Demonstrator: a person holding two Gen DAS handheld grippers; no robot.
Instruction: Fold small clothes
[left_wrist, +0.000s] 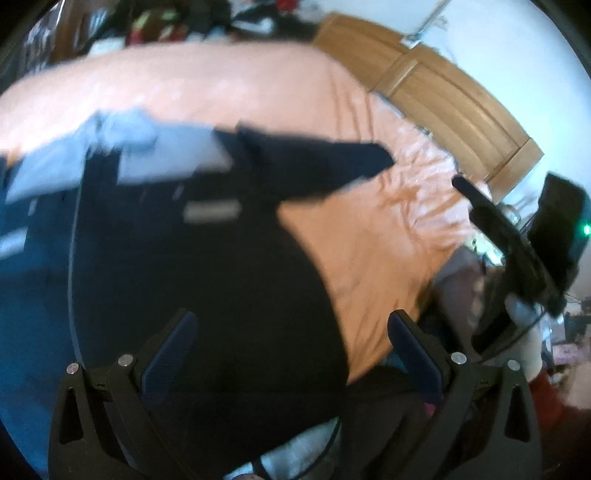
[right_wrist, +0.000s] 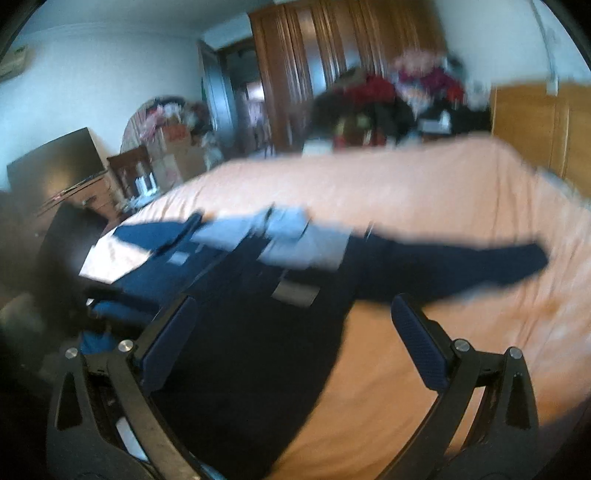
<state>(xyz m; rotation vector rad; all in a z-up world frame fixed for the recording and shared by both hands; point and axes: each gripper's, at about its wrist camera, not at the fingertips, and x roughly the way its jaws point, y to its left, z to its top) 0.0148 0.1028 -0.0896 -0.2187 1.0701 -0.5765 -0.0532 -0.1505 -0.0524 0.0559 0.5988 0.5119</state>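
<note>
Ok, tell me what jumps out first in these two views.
A dark navy garment lies spread on the peach bedsheet, one sleeve stretched out to the right and a pale blue piece of clothing lying at its top. Both grippers are open above it: the left gripper and the right gripper. Beyond the bed sits a heap of clothes.

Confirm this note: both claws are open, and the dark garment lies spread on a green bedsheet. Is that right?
Not quite. The bedsheet is peach-orange, not green, as both wrist views show. The rest holds: the left claw and right claw are open, and the dark garment lies spread on the sheet.
</note>
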